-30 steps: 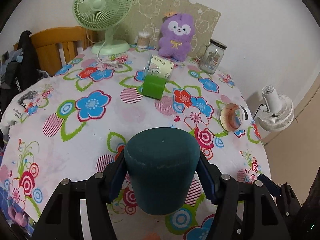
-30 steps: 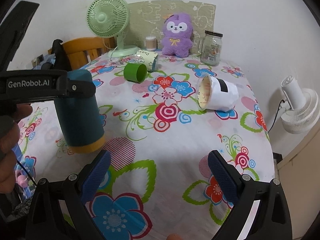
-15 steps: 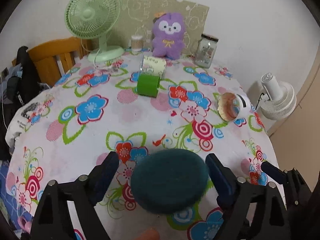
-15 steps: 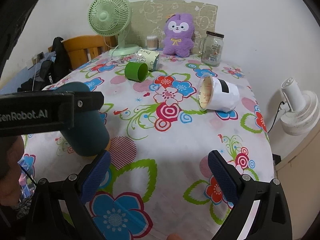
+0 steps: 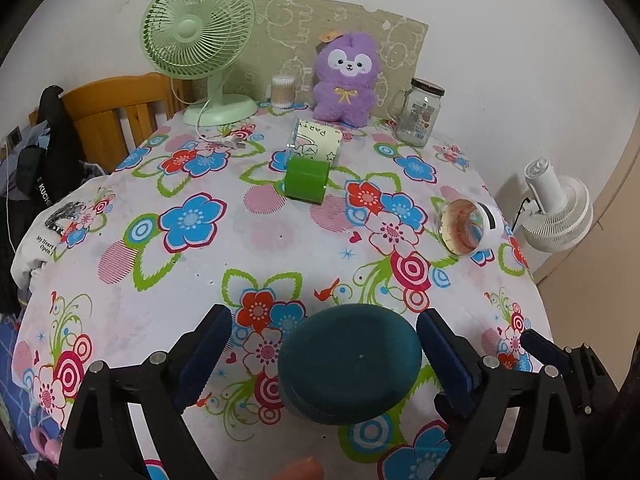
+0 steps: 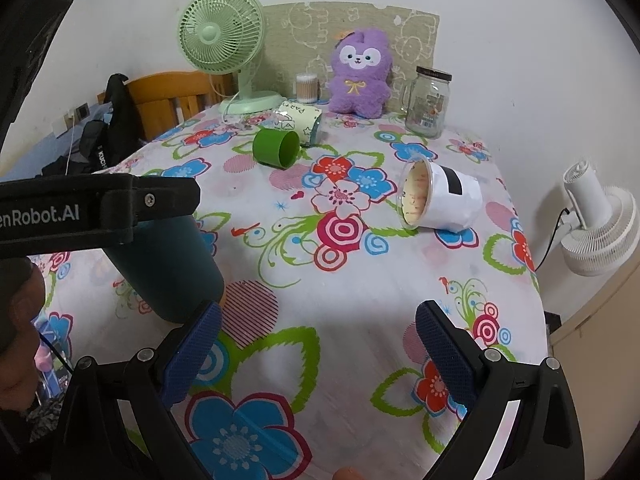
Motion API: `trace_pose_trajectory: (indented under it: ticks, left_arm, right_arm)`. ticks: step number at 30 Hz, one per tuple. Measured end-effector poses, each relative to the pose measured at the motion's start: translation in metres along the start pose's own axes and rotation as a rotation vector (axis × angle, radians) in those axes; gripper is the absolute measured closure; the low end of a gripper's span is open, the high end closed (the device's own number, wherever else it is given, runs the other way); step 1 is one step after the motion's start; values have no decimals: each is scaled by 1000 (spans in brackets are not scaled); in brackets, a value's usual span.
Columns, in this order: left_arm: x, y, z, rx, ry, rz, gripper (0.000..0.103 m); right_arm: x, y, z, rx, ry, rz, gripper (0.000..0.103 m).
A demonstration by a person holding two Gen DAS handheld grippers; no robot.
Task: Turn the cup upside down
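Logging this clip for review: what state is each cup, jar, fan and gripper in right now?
Teal cup: upside down on the table, base up, released.
Green cup: on its side.
White cup: on its side.
Party cup: on its side.
Glass jar: upright, lid on.
Green fan: upright; running or not, unclear.
Left gripper: open around the teal cup.
Right gripper: open, empty.

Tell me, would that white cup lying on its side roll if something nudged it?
Probably: the white cup rests on its round wall, so a push could roll it. Its tapered shape suggests it would curve. It looks thin and crinkled, likely light and easily dented.
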State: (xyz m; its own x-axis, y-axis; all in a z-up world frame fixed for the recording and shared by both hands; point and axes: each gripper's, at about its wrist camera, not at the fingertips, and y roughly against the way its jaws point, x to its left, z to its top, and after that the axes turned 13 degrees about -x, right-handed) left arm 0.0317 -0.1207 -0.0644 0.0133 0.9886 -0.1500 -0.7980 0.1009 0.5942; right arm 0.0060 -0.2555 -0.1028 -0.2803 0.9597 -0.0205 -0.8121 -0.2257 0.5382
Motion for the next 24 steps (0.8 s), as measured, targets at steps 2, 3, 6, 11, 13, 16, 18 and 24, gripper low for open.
trace_pose_trajectory:
  ticks: [2, 3, 6, 11, 13, 16, 18, 24]
  left_arm:
    - [3, 1, 1, -3, 8, -4, 7]
    - [4, 2, 2, -5, 13, -6, 7]
    - [9, 5, 3, -20, 26, -12, 6]
    - [18, 14, 8, -59, 54, -56, 6]
    - [22, 18, 11, -74, 68, -78, 6]
    - [26, 25, 15, -101, 81, -99, 5]
    - [29, 31, 18, -123, 86, -105, 4]
    - [44, 43, 27, -161, 100, -107, 3]
  right_arm:
    - [2, 0, 2, -2, 3, 0, 4]
    - [3, 0, 3, -4, 5, -1, 4]
    - [7, 1, 6, -9, 14, -9, 4]
    - [13, 2, 12, -12, 33, -34, 4]
    - [18, 5, 17, -21, 48, -41, 4]
    - [24, 10, 24, -34, 61, -46, 4]
    - [26, 11, 28, -39, 57, -48, 4]
    - [25, 15, 45, -63, -3, -44, 4]
